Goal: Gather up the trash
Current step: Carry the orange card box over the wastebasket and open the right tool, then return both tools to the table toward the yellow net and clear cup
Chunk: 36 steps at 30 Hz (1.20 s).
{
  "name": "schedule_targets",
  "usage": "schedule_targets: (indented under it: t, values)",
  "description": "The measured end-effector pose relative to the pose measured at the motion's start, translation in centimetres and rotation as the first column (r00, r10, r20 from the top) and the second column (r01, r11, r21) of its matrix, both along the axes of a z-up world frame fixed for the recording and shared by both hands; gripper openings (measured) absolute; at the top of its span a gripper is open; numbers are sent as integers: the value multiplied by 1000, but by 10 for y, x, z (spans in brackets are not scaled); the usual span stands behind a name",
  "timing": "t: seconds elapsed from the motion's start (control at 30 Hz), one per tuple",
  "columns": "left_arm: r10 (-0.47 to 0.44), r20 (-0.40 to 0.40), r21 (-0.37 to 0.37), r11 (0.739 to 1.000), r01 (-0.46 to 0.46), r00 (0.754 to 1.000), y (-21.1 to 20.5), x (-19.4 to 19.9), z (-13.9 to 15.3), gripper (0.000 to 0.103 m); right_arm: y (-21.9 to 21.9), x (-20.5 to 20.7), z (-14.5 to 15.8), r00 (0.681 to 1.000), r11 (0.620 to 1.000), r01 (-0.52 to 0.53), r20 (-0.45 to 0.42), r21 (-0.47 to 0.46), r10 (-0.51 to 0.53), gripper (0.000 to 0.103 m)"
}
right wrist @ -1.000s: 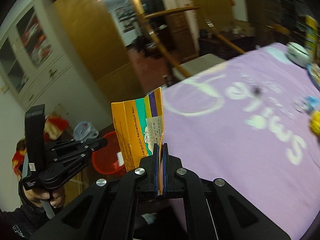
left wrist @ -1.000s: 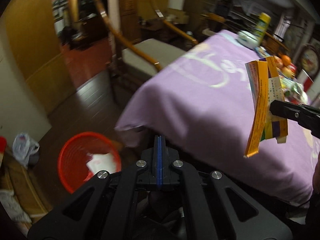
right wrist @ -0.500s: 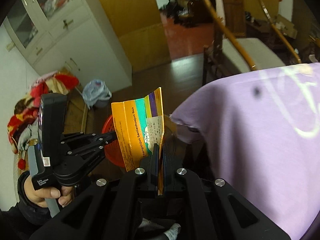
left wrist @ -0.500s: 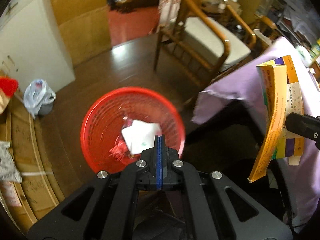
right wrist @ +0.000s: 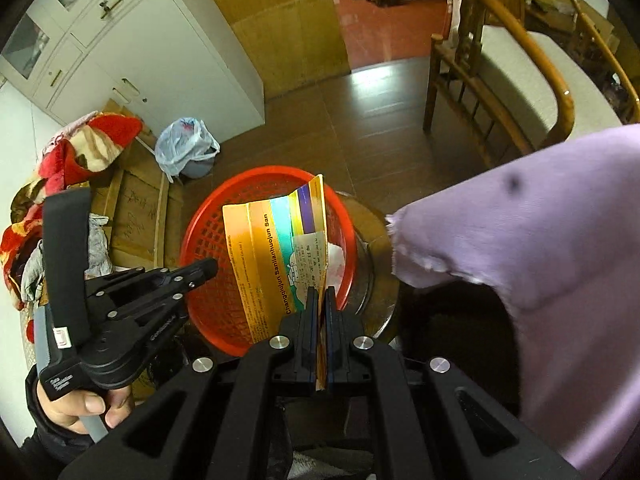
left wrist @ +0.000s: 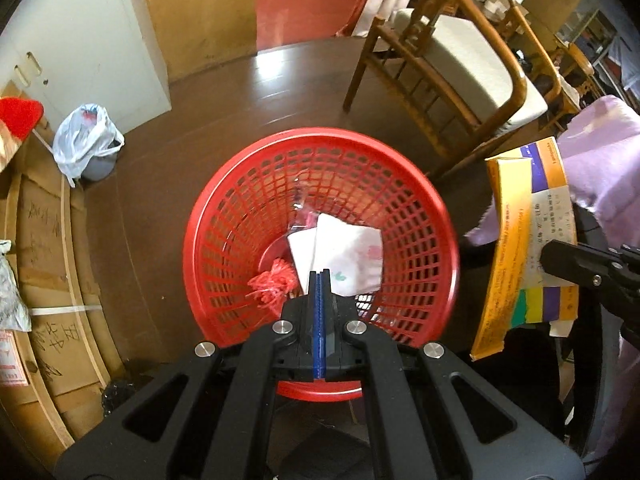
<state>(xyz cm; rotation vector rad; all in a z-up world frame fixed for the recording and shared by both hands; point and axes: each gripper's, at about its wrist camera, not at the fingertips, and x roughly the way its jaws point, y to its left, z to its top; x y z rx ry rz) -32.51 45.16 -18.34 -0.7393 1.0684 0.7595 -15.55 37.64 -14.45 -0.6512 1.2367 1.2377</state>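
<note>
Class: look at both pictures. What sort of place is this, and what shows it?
Probably a lived-in home room: a wooden chair with a cushion, white cupboards, and a red basket holding rubbish on the dark floor.

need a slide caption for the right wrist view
Right claw grips a flattened orange carton above the red basket, beside the purple tablecloth.

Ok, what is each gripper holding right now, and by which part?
Right gripper pinches the flattened orange carton by its lower edge. Left gripper is shut, empty.
</note>
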Motion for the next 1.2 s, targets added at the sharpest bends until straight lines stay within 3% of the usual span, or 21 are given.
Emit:
schedule_targets:
  t: [0.2,0.37,0.53,0.57,0.67,0.7,0.97,1.2]
  values:
    - [-6,-12,-28,1000,6,1000,1,-1,-13,0,22,-5,-22,1000,1000,12,-28,-27,-13,4]
    - [-7,-26,-52,999,6,1000,3,-1,-25,0,36,-11,-38,1000,999,8,1,-47,-8,4]
    - [-2,-41,-65,998,0,999,10,-1,-30,7,42,-17,-47,1000,998,-3,4,-56,4,7]
    - [5,-40,-69,998,-8,999,12,-2,-30,13,42,-18,-46,1000,999,1,6,-50,-1,7]
    - [31,-25,-61,998,-32,999,15,-5,-24,47,42,-17,-45,1000,999,-3,-6,-48,3,8]
    - [33,-23,-49,998,-35,999,15,-5,-21,51,41,-15,-44,1000,999,2,-11,-45,-2,9]
    - [26,-1,-26,999,-26,1000,12,-1,-4,52,27,-2,-20,998,999,45,-39,8,-44,18]
    - [6,32,2,1000,-6,999,0,-2,20,55,-10,0,31,1000,993,25,-8,114,-25,43]
